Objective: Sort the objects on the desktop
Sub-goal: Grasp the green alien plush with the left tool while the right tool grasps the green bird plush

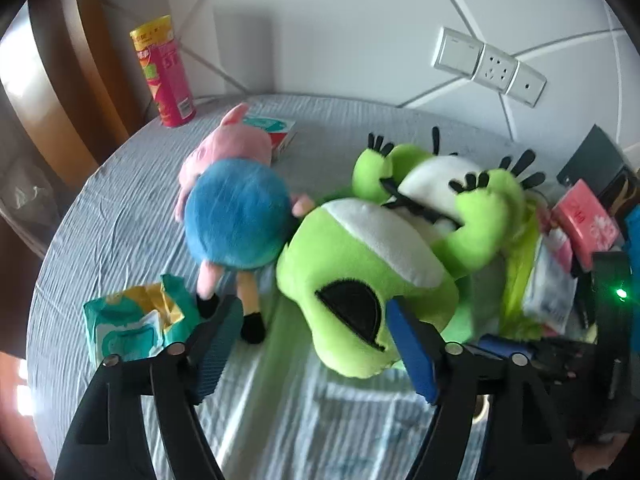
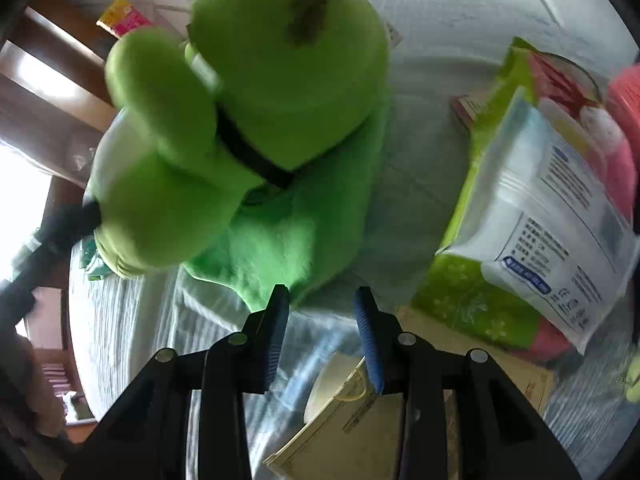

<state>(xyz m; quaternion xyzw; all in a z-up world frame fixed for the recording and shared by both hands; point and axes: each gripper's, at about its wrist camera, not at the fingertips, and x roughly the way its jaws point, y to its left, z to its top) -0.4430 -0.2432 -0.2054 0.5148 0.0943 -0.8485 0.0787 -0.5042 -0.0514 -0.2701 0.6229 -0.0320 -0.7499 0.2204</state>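
Two hand-held grippers in view, both empty. Green frog plush point(image 1: 372, 264) lies on the cloth-covered bench point(image 1: 120, 216), just ahead of the left hand-held gripper point(image 1: 308, 332), whose jaws are spread wide, right pad touching the plush's head. Right hand-held gripper point(image 2: 322, 312) jaws partly apart, plush edge directly in front. Pink pig plush point(image 1: 236, 200) ahead-left of the left hand-held gripper; torn wipes pack point(image 1: 132, 324) beside its left finger; red canister point(image 1: 166, 72) far ahead-left.
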